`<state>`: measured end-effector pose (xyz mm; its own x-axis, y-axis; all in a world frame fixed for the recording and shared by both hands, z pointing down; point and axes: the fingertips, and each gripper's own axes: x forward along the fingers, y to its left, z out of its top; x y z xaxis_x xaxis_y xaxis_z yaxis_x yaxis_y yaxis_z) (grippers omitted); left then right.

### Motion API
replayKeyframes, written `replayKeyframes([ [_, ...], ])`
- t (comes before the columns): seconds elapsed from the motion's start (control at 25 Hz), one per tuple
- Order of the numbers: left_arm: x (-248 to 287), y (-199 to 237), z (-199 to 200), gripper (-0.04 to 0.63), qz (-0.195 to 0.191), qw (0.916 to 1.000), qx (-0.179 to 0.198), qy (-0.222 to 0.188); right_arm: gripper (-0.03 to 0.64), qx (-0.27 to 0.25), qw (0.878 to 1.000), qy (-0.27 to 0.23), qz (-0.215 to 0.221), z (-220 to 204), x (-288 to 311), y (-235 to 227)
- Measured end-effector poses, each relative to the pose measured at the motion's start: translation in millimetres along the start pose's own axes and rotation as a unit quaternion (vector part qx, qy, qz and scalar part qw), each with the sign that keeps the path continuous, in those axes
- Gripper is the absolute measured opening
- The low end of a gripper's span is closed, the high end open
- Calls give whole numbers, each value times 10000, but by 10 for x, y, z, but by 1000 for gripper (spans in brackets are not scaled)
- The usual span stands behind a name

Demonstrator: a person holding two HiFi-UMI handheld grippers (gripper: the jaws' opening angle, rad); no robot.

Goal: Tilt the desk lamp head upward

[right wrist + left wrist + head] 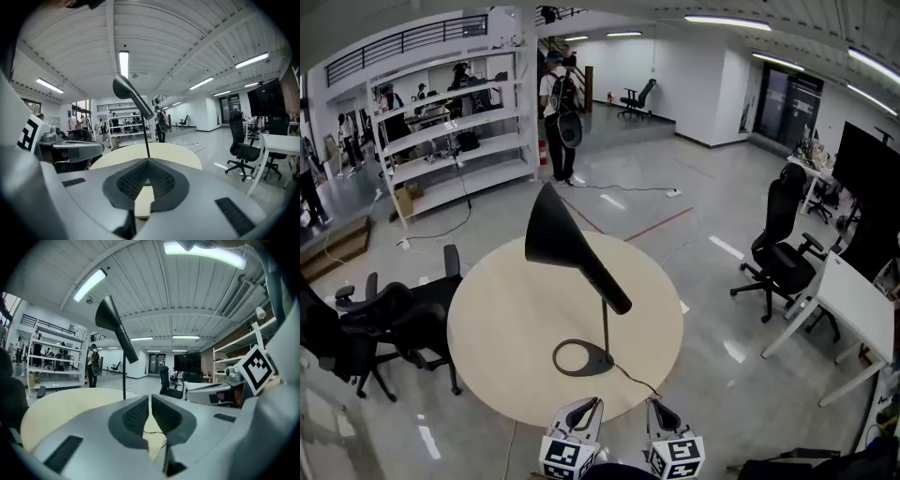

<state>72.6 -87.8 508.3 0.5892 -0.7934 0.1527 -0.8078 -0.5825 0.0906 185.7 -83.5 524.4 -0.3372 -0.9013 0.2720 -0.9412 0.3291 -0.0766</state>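
The lamp (572, 253) ahead of both grippers is black all over: shade, stem and ring base. The table (497, 328) under it is a plain pale cream. The left gripper (587, 405) and right gripper (662, 409) are light grey with dark grey ribbed pads (133, 416). Each carries a white cube (570, 457) printed with black square markers. Beyond the table the floor (694, 178) is glossy grey, crossed by a red line (661, 222). Right of the right gripper are a black chair (783, 248) and a white desk (858, 300). Left of the left gripper are black chairs (384, 323), and far ahead are white shelves (455, 141).
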Motion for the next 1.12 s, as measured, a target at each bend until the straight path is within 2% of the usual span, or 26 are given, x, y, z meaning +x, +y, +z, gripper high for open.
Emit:
replayKeyframes([
  [0.2, -125, -558, -43, 48, 689, 9972, 199, 230, 11, -36, 9997, 50, 233, -162, -421, -284],
  [0.32, -243, -689, -54, 48, 1065, 9935, 329, 210, 11, -96, 9988, 10, 472, -151, -518, -271],
  [0.52, -479, -840, -186, 48, 1660, 9846, 364, 408, 9, -205, 9957, -134, 896, -241, -671, -199],
  [0.84, -1098, -970, -387, 48, 2009, 9779, 368, 457, 11, -340, 9911, -213, 1271, -314, -975, 234],
  [1.12, -2061, -898, -726, 48, 2209, 9747, 89, 324, 9, -538, 9882, 19, 1432, -587, -1384, 1094],
])
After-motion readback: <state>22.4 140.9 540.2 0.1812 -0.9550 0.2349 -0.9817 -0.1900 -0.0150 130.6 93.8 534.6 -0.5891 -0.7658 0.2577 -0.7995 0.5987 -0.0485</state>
